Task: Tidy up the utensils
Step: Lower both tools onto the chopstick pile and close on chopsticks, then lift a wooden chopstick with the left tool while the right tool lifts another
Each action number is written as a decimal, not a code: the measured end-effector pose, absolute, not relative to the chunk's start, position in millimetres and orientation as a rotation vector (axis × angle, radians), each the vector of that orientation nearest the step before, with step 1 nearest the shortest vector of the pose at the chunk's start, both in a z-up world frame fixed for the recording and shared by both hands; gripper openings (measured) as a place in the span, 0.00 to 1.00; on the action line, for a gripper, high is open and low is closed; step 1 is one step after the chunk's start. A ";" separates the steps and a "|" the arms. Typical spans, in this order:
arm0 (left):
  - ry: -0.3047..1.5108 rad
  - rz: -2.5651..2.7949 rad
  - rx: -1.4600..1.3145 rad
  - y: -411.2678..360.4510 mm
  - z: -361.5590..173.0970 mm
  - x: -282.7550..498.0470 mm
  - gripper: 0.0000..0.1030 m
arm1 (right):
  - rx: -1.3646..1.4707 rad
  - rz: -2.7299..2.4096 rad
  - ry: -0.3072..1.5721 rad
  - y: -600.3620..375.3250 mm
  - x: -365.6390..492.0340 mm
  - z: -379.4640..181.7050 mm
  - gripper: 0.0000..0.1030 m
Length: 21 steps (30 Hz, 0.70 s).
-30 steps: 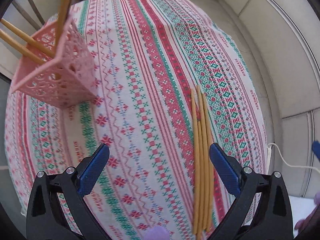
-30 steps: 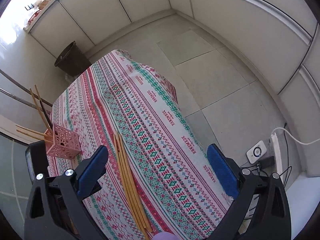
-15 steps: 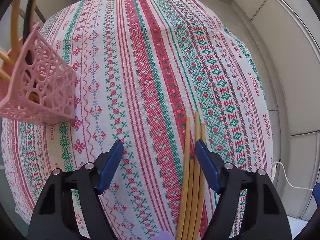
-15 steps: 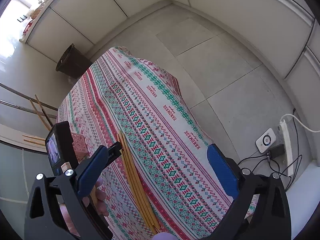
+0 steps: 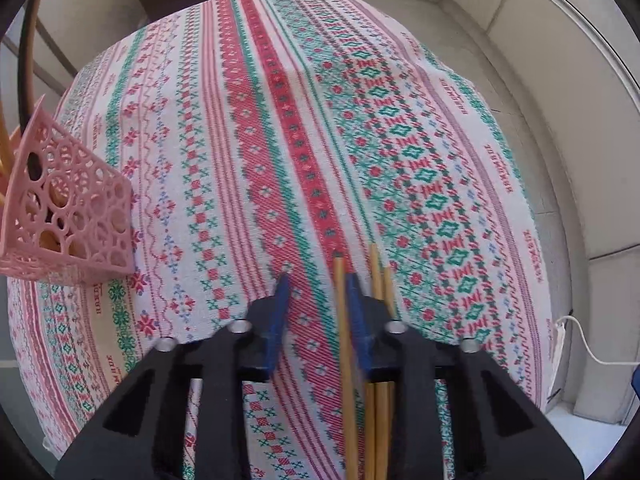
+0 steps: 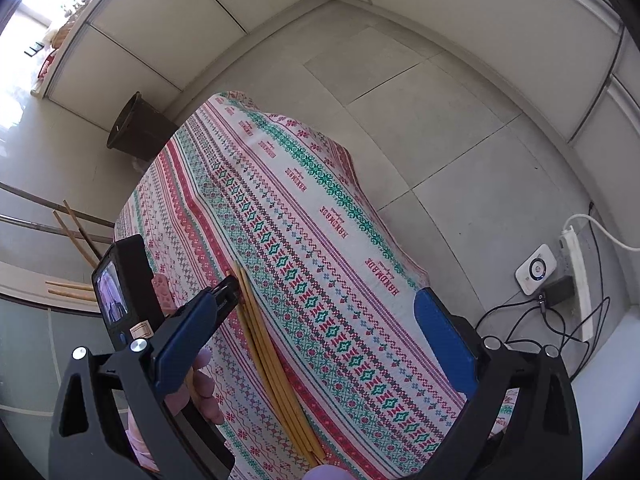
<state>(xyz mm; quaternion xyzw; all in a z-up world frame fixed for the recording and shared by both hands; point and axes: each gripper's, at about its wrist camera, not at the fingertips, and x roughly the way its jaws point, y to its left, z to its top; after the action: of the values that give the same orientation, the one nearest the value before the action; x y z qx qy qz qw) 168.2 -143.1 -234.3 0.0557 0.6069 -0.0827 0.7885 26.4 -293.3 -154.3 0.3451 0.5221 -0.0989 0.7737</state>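
Several wooden chopsticks [image 5: 378,360] lie side by side on the patterned tablecloth [image 5: 280,128]. My left gripper [image 5: 318,280] is low over them, jaws narrowed but still apart, with one chopstick [image 5: 344,320] between them against the right pad. The other chopsticks lie under and right of the right finger. A pink lattice holder [image 5: 68,216] stands at the left with chopsticks in it. In the right wrist view the chopsticks [image 6: 272,352] lie on the cloth, the left gripper [image 6: 228,292] at their far end. My right gripper [image 6: 316,328] is wide open and empty above the table.
A dark bin [image 6: 136,128] stands on the floor beyond the table. A power strip [image 6: 576,272], a white device [image 6: 534,268] and cables lie on the floor at right. The table's right edge drops to the tiled floor [image 6: 440,112].
My left gripper moved forward and down onto the chopsticks and its jaws closed in around one stick. The pink holder slid further left in view. My right gripper stayed open.
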 end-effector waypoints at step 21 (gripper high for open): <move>1.265 -0.275 0.168 -88.4 -203.5 104.7 0.04 | 0.667 -0.133 1.176 -244.5 68.2 -187.4 0.93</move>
<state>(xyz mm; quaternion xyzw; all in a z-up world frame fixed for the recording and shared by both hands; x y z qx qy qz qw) 104.7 -88.4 -203.5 0.0781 0.5887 -0.1277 0.7944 68.2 -244.5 -187.4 0.3083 0.5438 -0.0615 0.7781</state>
